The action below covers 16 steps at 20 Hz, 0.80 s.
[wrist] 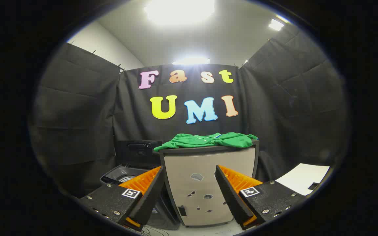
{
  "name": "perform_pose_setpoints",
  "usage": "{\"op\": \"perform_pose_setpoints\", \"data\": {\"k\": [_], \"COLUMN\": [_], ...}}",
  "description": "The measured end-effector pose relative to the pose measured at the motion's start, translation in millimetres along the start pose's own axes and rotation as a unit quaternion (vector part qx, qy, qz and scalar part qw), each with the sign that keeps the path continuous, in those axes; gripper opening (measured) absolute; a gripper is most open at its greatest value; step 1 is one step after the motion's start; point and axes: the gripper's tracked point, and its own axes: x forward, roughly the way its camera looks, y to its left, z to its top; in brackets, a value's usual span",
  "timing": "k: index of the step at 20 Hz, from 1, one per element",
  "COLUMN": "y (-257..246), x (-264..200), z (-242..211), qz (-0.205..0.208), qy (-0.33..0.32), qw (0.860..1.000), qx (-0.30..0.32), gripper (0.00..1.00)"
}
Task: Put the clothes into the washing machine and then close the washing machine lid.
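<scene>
A green garment (208,140) lies crumpled on top of a beige cabinet (205,177) with a dark top, beyond my fingers. To the cabinet's left stands the washing machine (123,175), its dark lid (136,152) raised upright and the drum opening showing below it. My gripper (189,188) is open, with the cabinet's front seen through the gap between the fingers. Nothing is held between them. The garment sits well ahead of and above the fingertips.
Black cloth walls close the booth on three sides. A white sheet (304,178) lies on a surface to the right of the cabinet. Some cables (153,231) lie on the floor below the left finger.
</scene>
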Motion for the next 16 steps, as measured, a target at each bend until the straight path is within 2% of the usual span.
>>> {"op": "perform_pose_setpoints", "data": {"k": [8,16], "y": [-1,-2], "x": [5,47], "z": [37,75], "qz": [-0.005,-0.005], "qy": [-0.025,-0.031], "qw": [1.000,0.999], "qx": [0.001,0.014], "gripper": [0.95,0.95]}}
